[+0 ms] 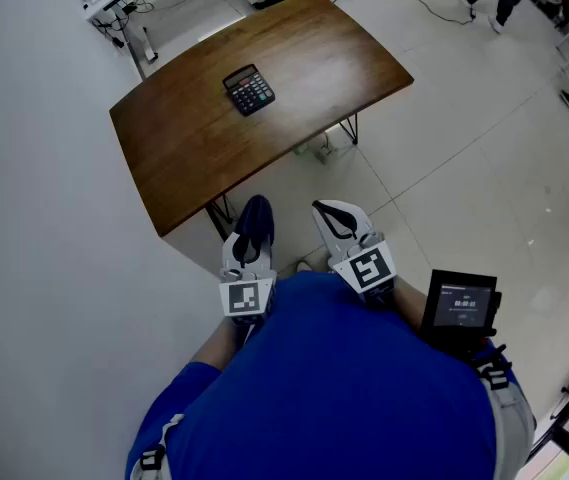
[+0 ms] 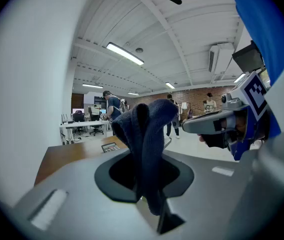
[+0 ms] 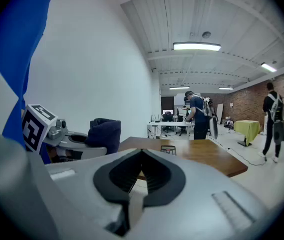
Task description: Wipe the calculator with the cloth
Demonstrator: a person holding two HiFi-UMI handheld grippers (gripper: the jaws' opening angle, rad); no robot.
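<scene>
Two grippers, both short of the brown wooden surface (image 1: 194, 148). Left gripper (image 1: 252, 251) jaws pinch a bunched, ribbed navy cloth (image 2: 147, 126); right gripper (image 3: 142, 155) jaws apparently pressed together, empty. Flat black calculator (image 1: 250, 90) lies mid-surface.

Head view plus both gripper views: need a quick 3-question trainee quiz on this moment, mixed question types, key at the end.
1. True or false: the left tool is shut on the dark blue cloth.
2. Multiple choice: where is the calculator? A) lying on the wooden table; B) on the floor; C) tucked under a chair.
3. Fill in the blank: the right tool has its jaws together and holds ____.

Key: 1 true; 2 A; 3 nothing.
</scene>
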